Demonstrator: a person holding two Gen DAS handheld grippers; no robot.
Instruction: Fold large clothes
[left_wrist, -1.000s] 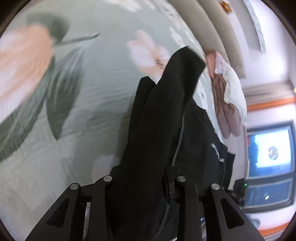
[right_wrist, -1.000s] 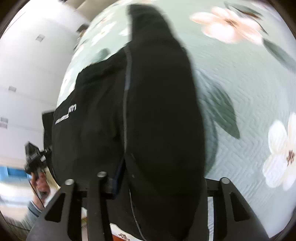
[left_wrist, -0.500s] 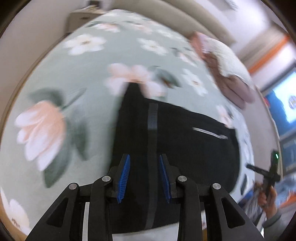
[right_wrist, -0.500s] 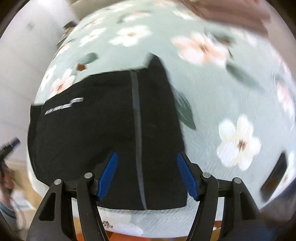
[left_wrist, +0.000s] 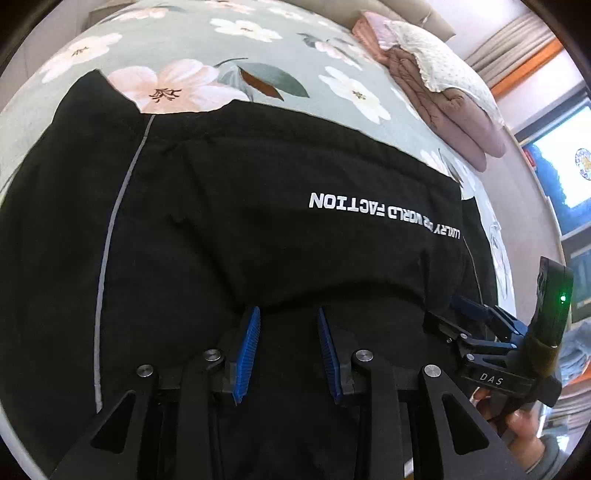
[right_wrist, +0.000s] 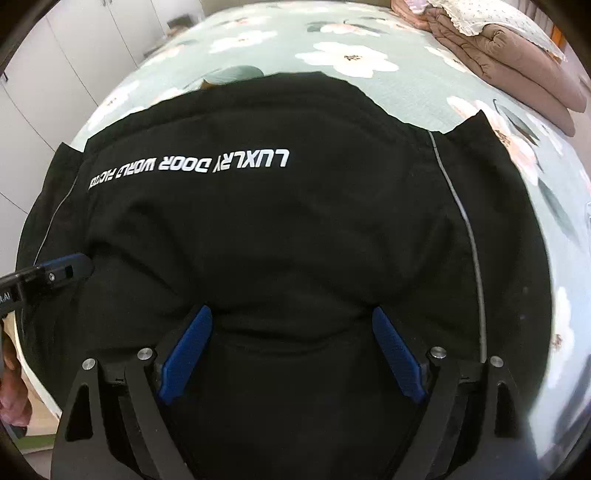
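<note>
One bed (left_wrist: 303, 55) fills both views, its pale green floral cover (right_wrist: 369, 85) spread from the near edge to the far end. On the near part of it lies a black garment (left_wrist: 258, 229), flat and folded over on itself, with a raised upper panel carrying white lettering (right_wrist: 192, 166) that reads upside down from both cameras. Thin grey piping (left_wrist: 110, 236) runs down the garment's side in the left wrist view, and a matching line (right_wrist: 465, 221) curves down the opposite side in the right wrist view.

At the far end of the bed sits a pile of folded brown bedding (left_wrist: 454, 110) with a cream, frilled piece (right_wrist: 491, 18) on top, well apart from the garment. White cupboard doors (right_wrist: 44, 74) stand beyond the bed in the right wrist view; a lit screen (left_wrist: 565, 166) shows at the right edge of the left wrist view.

The left gripper (left_wrist: 288, 325) hangs over the garment's near edge with its blue pads (left_wrist: 247, 347) apart and nothing between them. The right gripper (right_wrist: 291, 325) is spread wider still over the same black cloth, its blue pads (right_wrist: 184, 350) also gripping nothing. Each gripper shows at the edge of the other's view, just beside the garment.
</note>
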